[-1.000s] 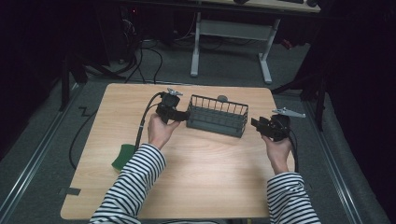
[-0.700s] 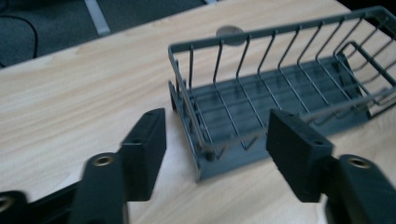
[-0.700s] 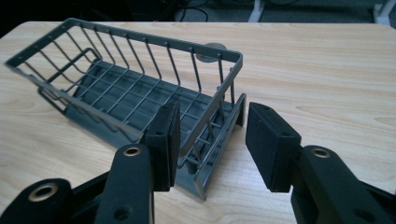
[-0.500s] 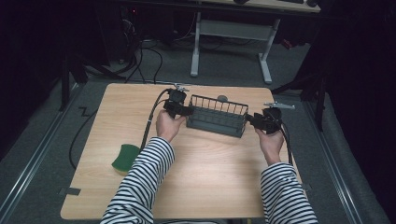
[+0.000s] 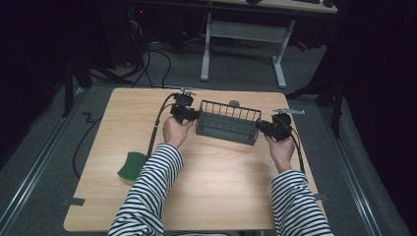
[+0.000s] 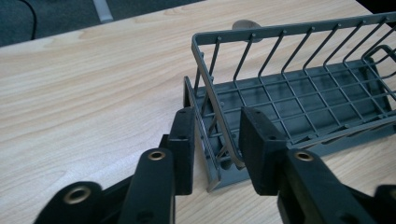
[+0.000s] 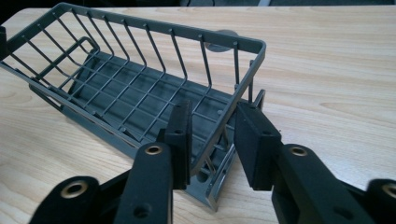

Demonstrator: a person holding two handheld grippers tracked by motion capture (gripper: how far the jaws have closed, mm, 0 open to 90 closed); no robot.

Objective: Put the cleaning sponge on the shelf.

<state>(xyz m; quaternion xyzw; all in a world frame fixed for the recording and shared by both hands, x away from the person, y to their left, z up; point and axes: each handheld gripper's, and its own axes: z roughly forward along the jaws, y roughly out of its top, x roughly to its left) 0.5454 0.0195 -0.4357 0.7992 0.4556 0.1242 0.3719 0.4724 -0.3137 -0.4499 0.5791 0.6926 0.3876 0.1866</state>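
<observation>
Already both ends are bracketed. My left gripper straddles the near end wall of the wire basket, jaws apart with gaps either side, not yet clamped. My right gripper does likewise at the opposite end, spread around the corner wire. Basket sits on the table, towards its far edge. Remaining, I judge: close both, lift. Green sponge lies apart. No legible writing or brand anywhere.

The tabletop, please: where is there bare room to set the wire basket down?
Bare wood lies between the wire basket and the table's near edge, between the striped sleeves, and left of the left gripper. The green sponge takes the near-left edge; the right gripper crowds the basket's other end.
</observation>
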